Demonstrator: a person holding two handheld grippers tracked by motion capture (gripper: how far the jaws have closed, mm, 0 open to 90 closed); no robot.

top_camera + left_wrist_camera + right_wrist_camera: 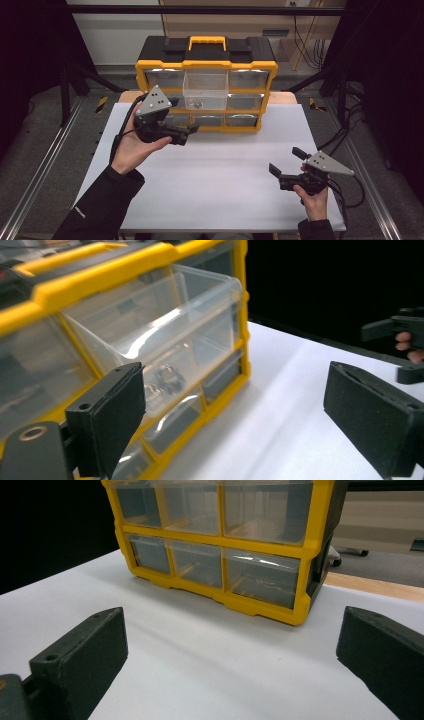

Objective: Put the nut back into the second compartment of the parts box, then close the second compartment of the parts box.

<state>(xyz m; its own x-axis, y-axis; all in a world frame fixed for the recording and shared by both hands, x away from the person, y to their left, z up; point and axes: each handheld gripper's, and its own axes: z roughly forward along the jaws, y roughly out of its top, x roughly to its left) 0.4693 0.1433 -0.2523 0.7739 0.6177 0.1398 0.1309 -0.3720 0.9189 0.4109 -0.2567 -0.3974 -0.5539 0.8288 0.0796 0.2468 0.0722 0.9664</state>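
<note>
A yellow and black drawer cabinet (206, 55) stands at the back of the white table (225, 200). Its top middle clear drawer (205, 90) is pulled out, and a small metal part (167, 380) lies inside it. My left gripper (189, 134) hovers open just in front of the cabinet's lower left, below that drawer. Its fingers (107, 420) frame the drawer's front corner without touching it. My right gripper (287, 161) is open near the table's front right, far from the cabinet (225, 545). Nothing sits between its fingers (80, 665).
The cabinet's other clear drawers (260, 577) are pushed in. Metal rails (45, 165) run along both sides of the table, and cables (350, 135) hang at the right. In the left gripper view, the other hand's gripper (400, 335) shows far off.
</note>
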